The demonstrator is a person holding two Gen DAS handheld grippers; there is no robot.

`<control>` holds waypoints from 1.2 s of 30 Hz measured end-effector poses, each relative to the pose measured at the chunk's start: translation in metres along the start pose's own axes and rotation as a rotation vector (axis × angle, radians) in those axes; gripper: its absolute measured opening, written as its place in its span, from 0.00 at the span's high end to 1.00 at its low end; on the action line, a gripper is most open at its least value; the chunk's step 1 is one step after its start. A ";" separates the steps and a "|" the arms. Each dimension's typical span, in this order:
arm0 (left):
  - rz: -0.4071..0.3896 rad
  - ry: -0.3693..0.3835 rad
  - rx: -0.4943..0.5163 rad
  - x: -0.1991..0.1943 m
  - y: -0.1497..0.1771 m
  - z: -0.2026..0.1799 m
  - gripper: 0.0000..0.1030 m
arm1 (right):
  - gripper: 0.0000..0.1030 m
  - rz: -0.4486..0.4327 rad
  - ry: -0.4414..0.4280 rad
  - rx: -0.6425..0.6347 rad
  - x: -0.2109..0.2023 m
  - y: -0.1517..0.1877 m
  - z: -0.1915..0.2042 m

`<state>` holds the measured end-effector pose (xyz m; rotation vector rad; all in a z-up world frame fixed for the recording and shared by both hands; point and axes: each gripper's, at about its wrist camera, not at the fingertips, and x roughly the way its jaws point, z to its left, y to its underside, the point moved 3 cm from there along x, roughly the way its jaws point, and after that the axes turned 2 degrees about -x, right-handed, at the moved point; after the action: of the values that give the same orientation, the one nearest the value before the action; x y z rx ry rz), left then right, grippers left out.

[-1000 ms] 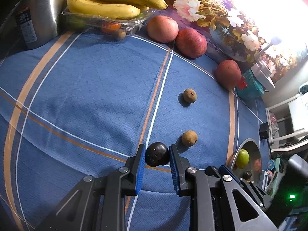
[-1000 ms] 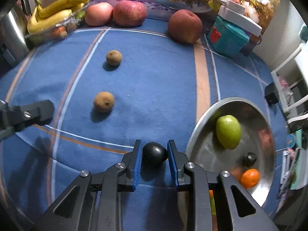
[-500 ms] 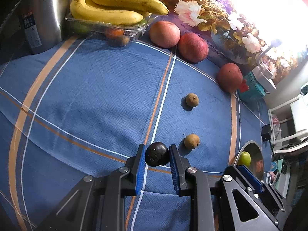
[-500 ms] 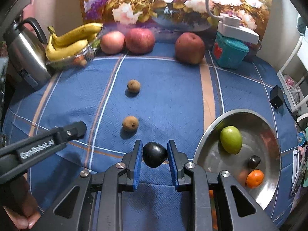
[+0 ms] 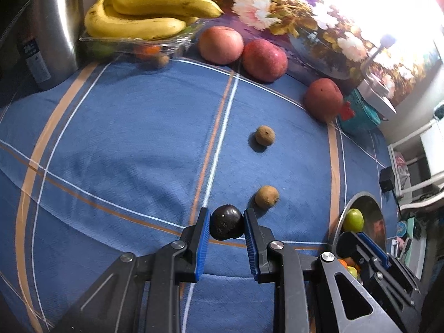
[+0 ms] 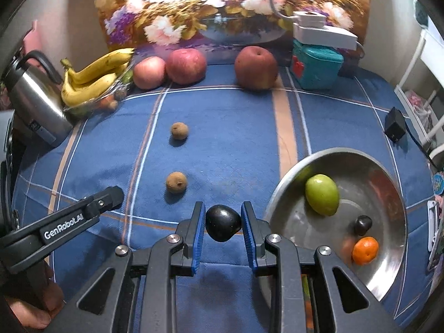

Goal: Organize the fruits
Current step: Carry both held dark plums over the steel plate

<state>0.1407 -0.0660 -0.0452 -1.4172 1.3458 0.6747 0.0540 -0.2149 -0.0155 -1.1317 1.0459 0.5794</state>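
Note:
My left gripper (image 5: 226,224) is shut on a dark plum (image 5: 225,221), held above the blue cloth. My right gripper (image 6: 222,222) is shut on another dark plum (image 6: 222,222), just left of the metal bowl (image 6: 388,255). The bowl holds a green fruit (image 6: 322,198), a small dark plum (image 6: 363,224) and a small orange (image 6: 365,250). Two small brown fruits (image 6: 176,182) (image 6: 179,130) lie on the cloth ahead. Three red apples (image 6: 255,68) (image 6: 186,65) (image 6: 149,72) stand along the back. The left gripper's finger (image 6: 108,201) shows in the right wrist view.
Bananas (image 6: 94,79) lie on a clear plastic tray of small fruits at the back left, beside a steel kettle (image 6: 30,102). A teal box (image 6: 316,65) and a black adapter (image 6: 395,127) sit at the back right. A floral picture lines the back.
Both grippers have risen and pulled back from the cloth, each still holding its plum. The fruits on the table have not moved.

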 end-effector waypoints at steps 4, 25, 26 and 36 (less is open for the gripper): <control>0.002 -0.001 0.039 0.001 0.004 -0.015 0.75 | 0.74 0.003 0.006 0.062 0.000 0.001 -0.024; -0.015 0.109 0.332 0.004 0.042 -0.126 0.75 | 0.74 -0.056 0.108 0.332 -0.029 0.018 -0.132; -0.017 0.113 0.348 0.004 0.044 -0.130 0.75 | 0.74 -0.060 0.109 0.337 -0.031 0.018 -0.134; -0.028 0.124 0.459 0.014 0.061 -0.159 0.74 | 0.73 -0.064 0.094 0.345 -0.032 0.020 -0.139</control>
<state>0.0475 -0.2082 -0.0250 -1.1150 1.4615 0.2361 -0.0279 -0.3326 -0.0036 -0.8904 1.1355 0.2824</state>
